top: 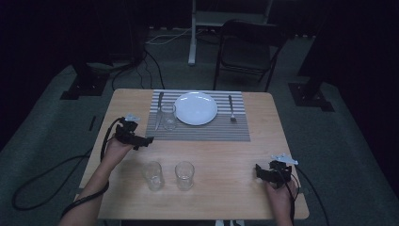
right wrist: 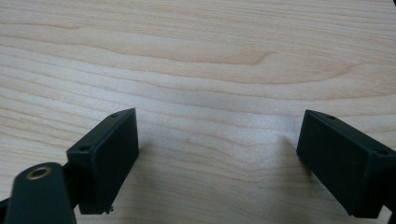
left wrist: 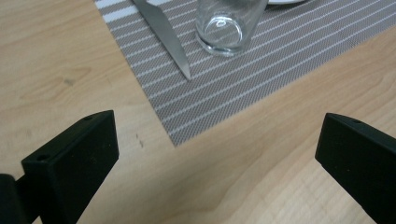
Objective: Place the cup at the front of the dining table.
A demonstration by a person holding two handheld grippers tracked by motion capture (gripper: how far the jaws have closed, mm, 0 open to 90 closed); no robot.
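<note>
On the wooden worktop point(top: 226, 155), a striped placemat point(top: 200, 129) carries a white plate point(top: 196, 108), a knife point(top: 159, 104), a fork point(top: 231, 108) and a glass point(top: 168, 117), with the left hand-held gripper point(top: 146, 141) just beside the mat's near-left corner and that glass a little beyond its jaws. Two more empty glasses point(top: 153, 175) point(top: 184, 175) stand nearer the front edge, between the two hands, well apart from the right hand-held gripper point(top: 258, 170) at the front right. Both hand-held grippers have their jaws spread wide and empty over bare wood, and no writing is legible anywhere.
</note>
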